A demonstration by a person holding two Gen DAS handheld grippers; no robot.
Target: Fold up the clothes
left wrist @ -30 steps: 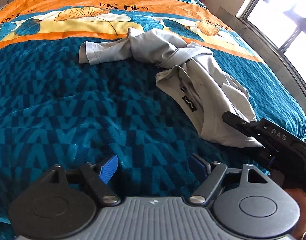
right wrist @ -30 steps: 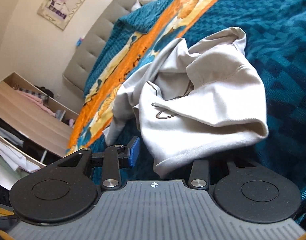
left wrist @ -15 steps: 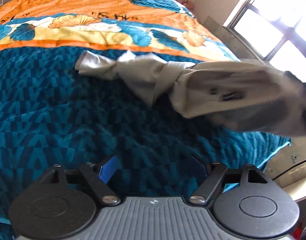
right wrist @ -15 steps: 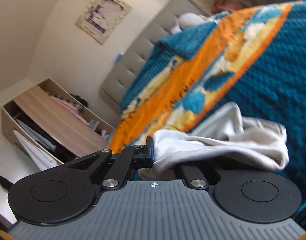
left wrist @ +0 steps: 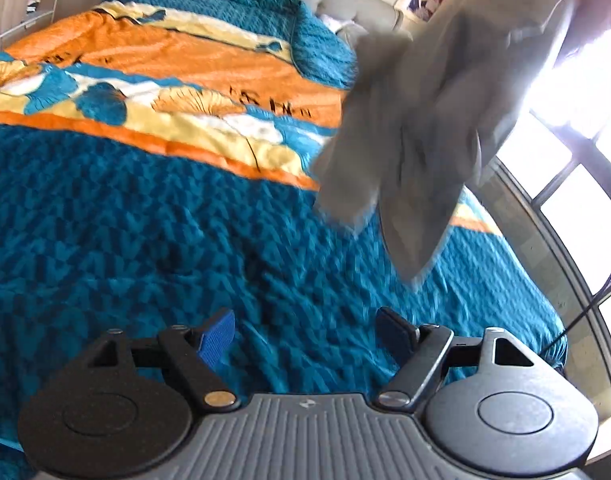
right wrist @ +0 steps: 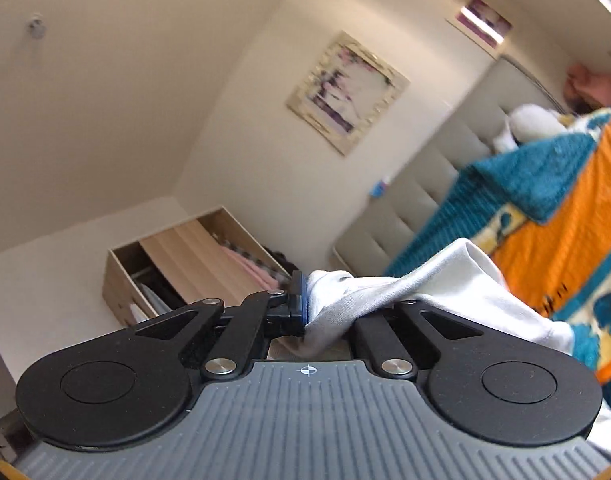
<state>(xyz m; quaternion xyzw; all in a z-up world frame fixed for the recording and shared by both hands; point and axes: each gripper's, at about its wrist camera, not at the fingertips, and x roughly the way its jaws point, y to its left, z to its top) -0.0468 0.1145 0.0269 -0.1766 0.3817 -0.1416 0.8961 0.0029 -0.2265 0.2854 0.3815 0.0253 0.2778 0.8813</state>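
Right gripper (right wrist: 325, 312) clamps grey shirt (left wrist: 425, 120) aloft over bed (left wrist: 145, 220); left gripper (left wrist: 305, 332), wide open, empty, should catch a hanging edge.

The pale grey garment (left wrist: 425, 128) is hanging in the air at the right of the left wrist view, clear above the bed, blurred and bunched into loose drooping folds with a dark printed mark near its top. In the right wrist view its whitish cloth (right wrist: 389, 292) is lying pinched near the camera and trailing away to the right.
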